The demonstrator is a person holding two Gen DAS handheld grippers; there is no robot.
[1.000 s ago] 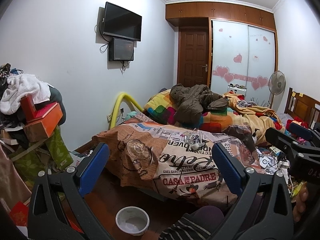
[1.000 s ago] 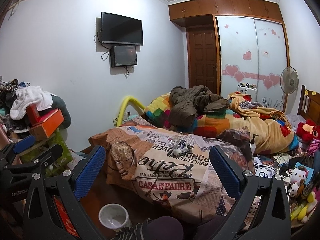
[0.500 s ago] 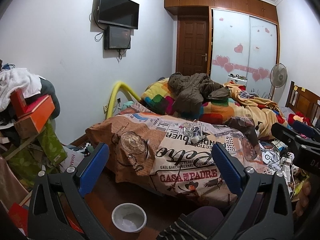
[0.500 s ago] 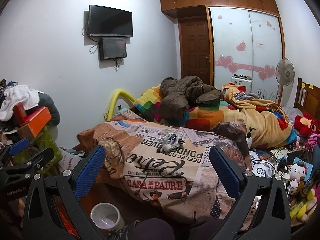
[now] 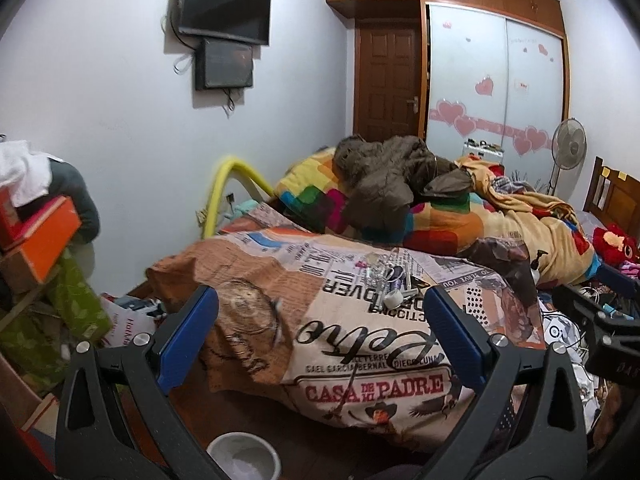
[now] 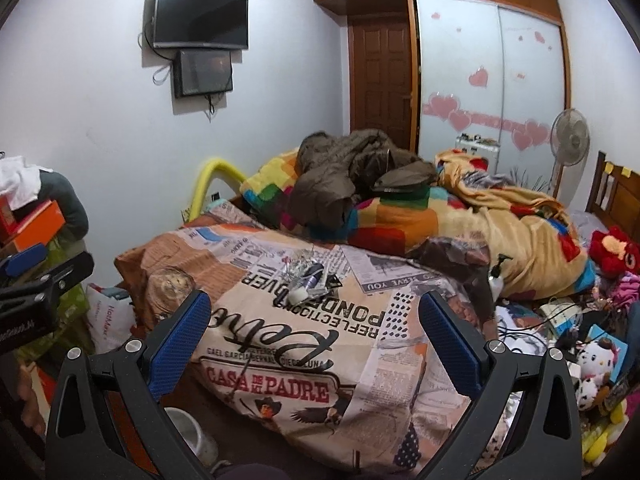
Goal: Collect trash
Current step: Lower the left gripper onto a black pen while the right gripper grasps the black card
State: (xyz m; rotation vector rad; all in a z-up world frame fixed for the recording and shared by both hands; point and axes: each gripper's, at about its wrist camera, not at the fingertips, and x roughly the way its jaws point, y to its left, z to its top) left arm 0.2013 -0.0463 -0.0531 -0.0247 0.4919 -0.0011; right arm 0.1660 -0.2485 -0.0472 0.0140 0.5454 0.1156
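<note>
Left wrist view: the bed [image 5: 248, 280] fills the middle, a small pile of trash [image 5: 390, 284] on its quilt, ahead and slightly right of centre. Both the left hand-held gripper [image 5: 320, 336] and the right hand-held gripper [image 6: 314, 338] gape wide, empty, about equally near.

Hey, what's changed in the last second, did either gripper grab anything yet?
Nothing grabbed. Both the left gripper and right gripper moved closer to the bed; the trash pile on the newspaper-print quilt looms larger. Both remain open and empty. The pile and the white bin haven't moved.
</note>
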